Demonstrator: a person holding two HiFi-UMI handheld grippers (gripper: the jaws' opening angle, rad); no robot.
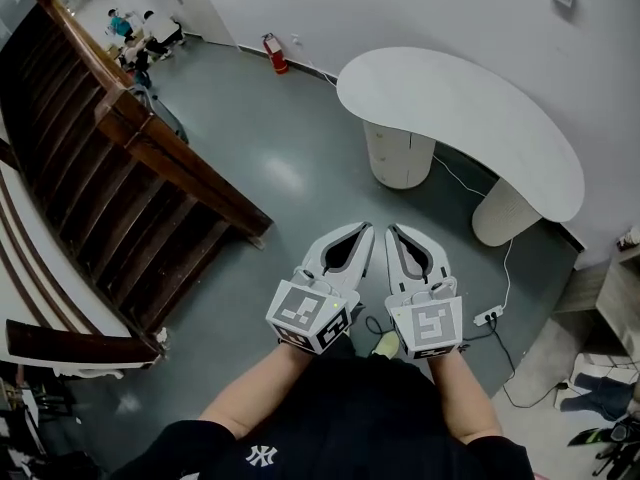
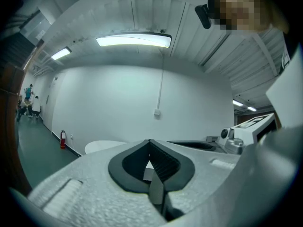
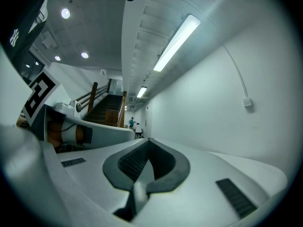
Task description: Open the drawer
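Note:
A white kidney-shaped table (image 1: 470, 118) stands on two round pedestals. The nearer pedestal (image 1: 398, 156) has level seams like drawer fronts. Both grippers hang side by side in front of my chest, well short of the table and pointing towards it. In the head view the left gripper (image 1: 365, 228) is shut with nothing in it. The right gripper (image 1: 391, 230) is also shut and empty. The left gripper view shows the left gripper (image 2: 150, 141) with its dark pads meeting, and the table top (image 2: 102, 146) far behind. The right gripper view shows the right gripper (image 3: 148, 140) with its pads together.
A dark wooden staircase (image 1: 120, 168) fills the left side. A red fire extinguisher (image 1: 275, 54) stands by the far wall. A power strip (image 1: 487, 317) and its cable lie on the grey floor at the right, near a shelf (image 1: 620, 293). People (image 1: 140, 33) sit far off.

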